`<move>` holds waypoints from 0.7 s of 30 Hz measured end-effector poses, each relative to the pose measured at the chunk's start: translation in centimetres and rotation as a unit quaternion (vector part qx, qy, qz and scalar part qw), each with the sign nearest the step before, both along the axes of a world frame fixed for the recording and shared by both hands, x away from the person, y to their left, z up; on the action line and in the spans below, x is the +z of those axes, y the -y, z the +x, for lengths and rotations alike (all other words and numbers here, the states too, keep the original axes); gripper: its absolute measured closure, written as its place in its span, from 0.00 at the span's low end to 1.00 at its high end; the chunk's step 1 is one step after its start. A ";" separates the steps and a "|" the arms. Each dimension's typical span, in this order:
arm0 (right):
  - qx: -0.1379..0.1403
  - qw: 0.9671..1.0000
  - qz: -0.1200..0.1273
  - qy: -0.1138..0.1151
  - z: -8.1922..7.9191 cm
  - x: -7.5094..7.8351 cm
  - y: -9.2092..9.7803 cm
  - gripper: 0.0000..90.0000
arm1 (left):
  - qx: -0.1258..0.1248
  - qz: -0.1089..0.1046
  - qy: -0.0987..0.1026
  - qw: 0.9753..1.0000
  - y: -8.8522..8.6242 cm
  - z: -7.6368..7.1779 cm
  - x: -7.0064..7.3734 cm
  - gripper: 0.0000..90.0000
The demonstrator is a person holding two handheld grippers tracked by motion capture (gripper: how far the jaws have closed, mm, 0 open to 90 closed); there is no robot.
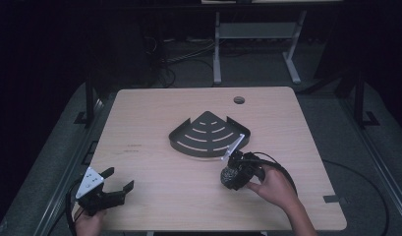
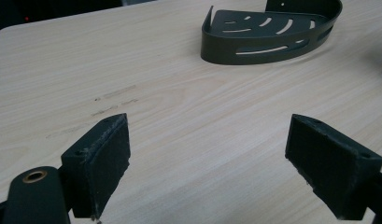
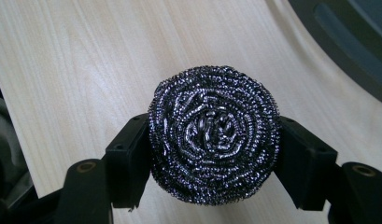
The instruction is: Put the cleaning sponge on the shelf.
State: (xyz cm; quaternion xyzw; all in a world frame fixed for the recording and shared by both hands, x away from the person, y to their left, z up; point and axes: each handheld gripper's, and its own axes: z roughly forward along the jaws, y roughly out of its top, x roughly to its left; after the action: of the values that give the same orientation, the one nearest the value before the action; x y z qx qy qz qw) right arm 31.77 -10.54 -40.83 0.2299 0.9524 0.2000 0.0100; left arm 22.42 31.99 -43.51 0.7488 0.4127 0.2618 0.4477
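A steel wool scourer is being gripped by the right gripper beside the corner shelf caddy, placement apparently pending; the left gripper is being held wide over the surface.

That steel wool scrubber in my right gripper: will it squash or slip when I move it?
The scrubber is coiled wire mesh, so it probably compresses springily rather than staying stiff. Its rough loops likely catch on the right gripper pads, making slipping unlikely. It looks airy, so probably light.

The corner shelf blocks the table centre; bare wood toward the left, right and far edges permits passage.
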 end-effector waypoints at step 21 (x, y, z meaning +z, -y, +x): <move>-0.001 1.000 0.008 -0.004 1.2 1.4 0.4 0.37 | 0.000 0.000 0.000 1.000 0.0 0.1 0.0 0.15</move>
State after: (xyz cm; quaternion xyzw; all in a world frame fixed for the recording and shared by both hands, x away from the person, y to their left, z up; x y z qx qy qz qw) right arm 32.96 -10.91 -39.39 0.2315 0.9505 0.2070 0.0044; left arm 22.49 31.99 -43.50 0.7489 0.4125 0.2620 0.4476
